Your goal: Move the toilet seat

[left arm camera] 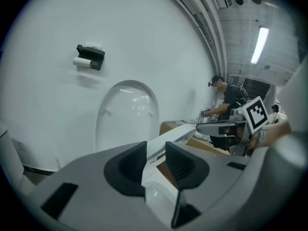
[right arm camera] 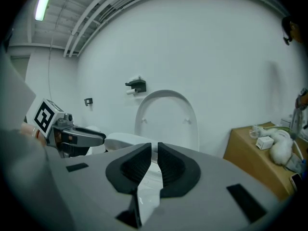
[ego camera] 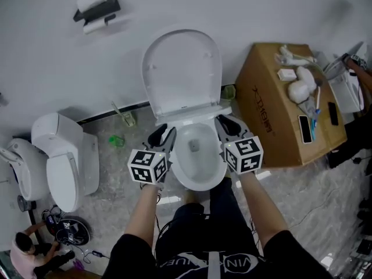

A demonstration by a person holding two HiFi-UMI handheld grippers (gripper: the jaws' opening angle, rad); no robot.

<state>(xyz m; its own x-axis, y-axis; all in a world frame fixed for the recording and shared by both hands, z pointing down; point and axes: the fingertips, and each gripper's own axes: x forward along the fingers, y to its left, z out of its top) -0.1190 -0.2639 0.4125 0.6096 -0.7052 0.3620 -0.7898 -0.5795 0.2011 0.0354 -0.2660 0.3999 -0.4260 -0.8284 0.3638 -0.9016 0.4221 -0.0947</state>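
A white toilet stands against the wall with its lid (ego camera: 182,68) upright. The toilet seat (ego camera: 200,183) rings the bowl below it. My left gripper (ego camera: 163,137) is at the seat's left side and my right gripper (ego camera: 227,127) at its right side. In the left gripper view the seat's edge (left arm camera: 185,130) runs between the jaws of the left gripper (left arm camera: 156,155), which is shut on it, and slopes up toward the right gripper (left arm camera: 226,127). In the right gripper view the right gripper (right arm camera: 154,160) pinches the white seat (right arm camera: 124,141) in a narrow gap, before the lid (right arm camera: 166,117).
A second toilet (ego camera: 64,161) stands at the left. A cardboard box (ego camera: 273,118) with small items on top sits right of the bowl. A paper holder (ego camera: 96,7) hangs on the wall. Green items (ego camera: 116,139) lie on the floor. A person (ego camera: 26,249) crouches at lower left.
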